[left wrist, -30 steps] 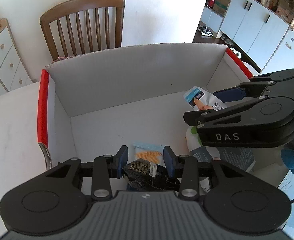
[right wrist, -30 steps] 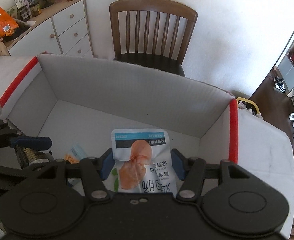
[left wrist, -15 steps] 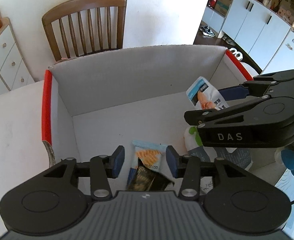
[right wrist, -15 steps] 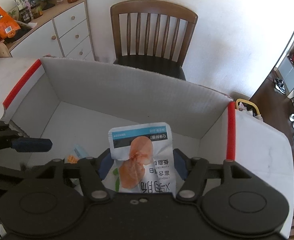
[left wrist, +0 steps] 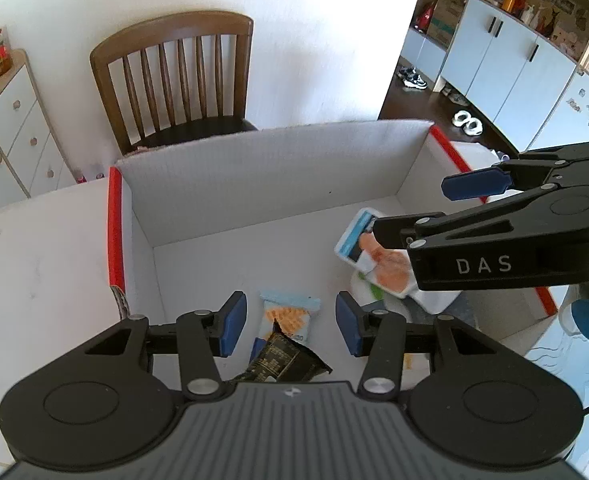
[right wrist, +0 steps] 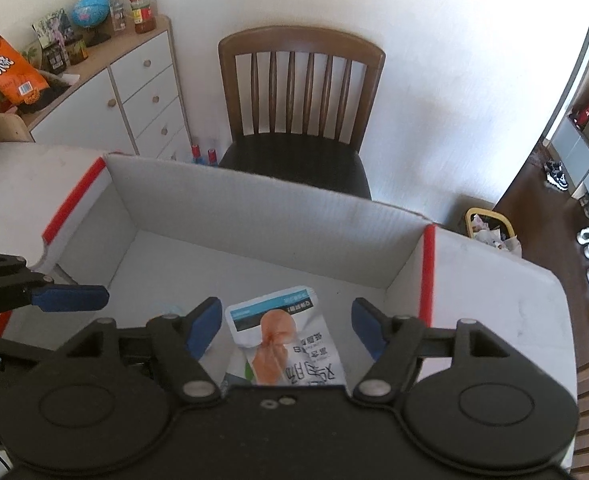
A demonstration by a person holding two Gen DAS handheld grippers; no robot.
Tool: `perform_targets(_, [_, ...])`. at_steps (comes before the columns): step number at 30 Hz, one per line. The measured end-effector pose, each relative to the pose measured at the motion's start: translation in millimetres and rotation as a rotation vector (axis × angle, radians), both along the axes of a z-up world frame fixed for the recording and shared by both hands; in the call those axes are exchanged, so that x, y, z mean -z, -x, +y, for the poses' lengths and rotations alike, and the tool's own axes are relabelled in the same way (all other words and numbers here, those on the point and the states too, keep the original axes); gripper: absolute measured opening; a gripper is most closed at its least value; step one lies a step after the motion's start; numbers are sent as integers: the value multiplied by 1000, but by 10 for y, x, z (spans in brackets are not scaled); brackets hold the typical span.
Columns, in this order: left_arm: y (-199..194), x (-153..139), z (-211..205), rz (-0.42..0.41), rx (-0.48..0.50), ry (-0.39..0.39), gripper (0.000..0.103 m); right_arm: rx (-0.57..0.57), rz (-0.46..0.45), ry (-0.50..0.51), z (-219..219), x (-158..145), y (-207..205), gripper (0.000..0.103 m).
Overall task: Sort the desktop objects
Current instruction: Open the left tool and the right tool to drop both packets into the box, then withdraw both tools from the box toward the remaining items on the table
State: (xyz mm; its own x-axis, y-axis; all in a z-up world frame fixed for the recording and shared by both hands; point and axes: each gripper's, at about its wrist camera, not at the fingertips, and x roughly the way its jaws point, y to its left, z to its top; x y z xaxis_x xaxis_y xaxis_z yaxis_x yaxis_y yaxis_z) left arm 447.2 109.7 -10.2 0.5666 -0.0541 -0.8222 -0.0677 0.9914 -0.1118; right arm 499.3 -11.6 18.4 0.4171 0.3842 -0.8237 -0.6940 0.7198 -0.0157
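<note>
Counter [left wrist: 34,264]: white; it carries your open box, which sits against its far edge, in front of the wooden chair [left wrist: 174,80].
Box [left wrist: 254,184]: white cardboard with red tape on its side rims; every packet you can see lies on its floor.
White pouch [right wrist: 290,344]: printed with an orange picture, it lies flat near the box's right wall, below your right gripper and touching neither pad.
Dark packet [left wrist: 282,360]: it lies at the near side of the box floor, overlapping the light blue packet [left wrist: 288,312], below your left gripper.
Right gripper [right wrist: 284,326]: your fingers stand wide and have just been opening; they grip nothing.
Left gripper [left wrist: 290,322]: your fingers stand apart, narrower than the right pair, and have just been opening; the dark packet is free of them.
</note>
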Motion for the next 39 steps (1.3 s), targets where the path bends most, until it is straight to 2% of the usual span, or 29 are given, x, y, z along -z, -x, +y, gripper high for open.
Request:
perform_targets(16, [402,-400,-145,-65,8,-3,48,21,-13,-50,-212,-438,379,73])
perform_targets(18, [455,-426,-157,-69,9,-1,52,21,-20,-58,-257,-481,435,74])
perform_targets(20, [507,-445,-158,-72,8,8,63,20,-30,-68,-306,-524,484,81])
perform_targets(22, [552,-461,-159,-74,9,14,65,20,-43,-76,-362,-559,540,83])
perform_targets(26, [625,-483,-156,-79,4,8,82,35,-45,-91,-442,-605,621,87])
perform_targets(28, [671,-493,-163,-81,10,4,83,44,-50,-94,-476,-627,672,88])
perform_targets(31, [744,-504,-171,-87,5,-9,92,64,-49,-100,-527,-644,740,90])
perform_targets(34, [831,-511,-176,-92,6,-7,94,81,-51,-106,-582,-662,811,91])
perform_targets(37, [920,-520,-185,-99,-2,-8,101,93,-48,-120,-644,-681,896,92])
perform_targets(39, [976,-526,-190,-104,-1,-3,102,95,-51,-124,-667,-694,957,92])
